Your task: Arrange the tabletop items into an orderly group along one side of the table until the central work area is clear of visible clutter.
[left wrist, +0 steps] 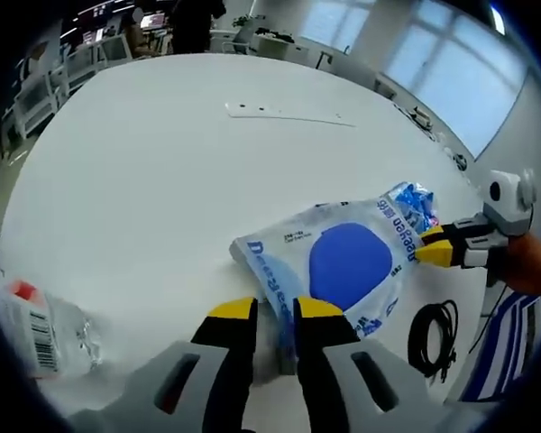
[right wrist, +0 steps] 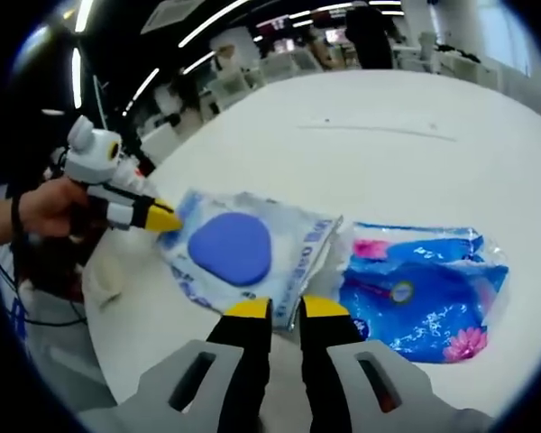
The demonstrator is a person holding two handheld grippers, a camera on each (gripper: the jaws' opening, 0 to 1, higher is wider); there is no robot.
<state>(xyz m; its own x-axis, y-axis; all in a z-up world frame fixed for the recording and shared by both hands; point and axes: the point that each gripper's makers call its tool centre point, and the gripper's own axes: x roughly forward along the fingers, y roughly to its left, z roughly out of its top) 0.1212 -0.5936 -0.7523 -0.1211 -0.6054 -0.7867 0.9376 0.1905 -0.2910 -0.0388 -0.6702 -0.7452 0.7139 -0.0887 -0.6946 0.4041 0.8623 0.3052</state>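
Grippers meet on one item: a white plastic wipes packet with a blue oval lid (left wrist: 347, 262) (right wrist: 243, 248), lying flat on the white round surface (left wrist: 162, 162) (right wrist: 415, 171). The left gripper (left wrist: 272, 311) (right wrist: 162, 218) pinches one edge of the packet between nearly closed yellow-tipped jaws; the right gripper (right wrist: 286, 308) (left wrist: 430, 244) clamps the opposite edge. Just beside the packet lies a blue floral tissue pack (right wrist: 419, 293) (left wrist: 415, 203). A coiled black cable (left wrist: 433, 336) rests near the surface's rim, and a clear barcoded plastic bag (left wrist: 41, 329) lies well apart.

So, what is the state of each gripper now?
Left gripper: shut on the white tissue pack.
Right gripper: shut on the same pack's opposite edge.
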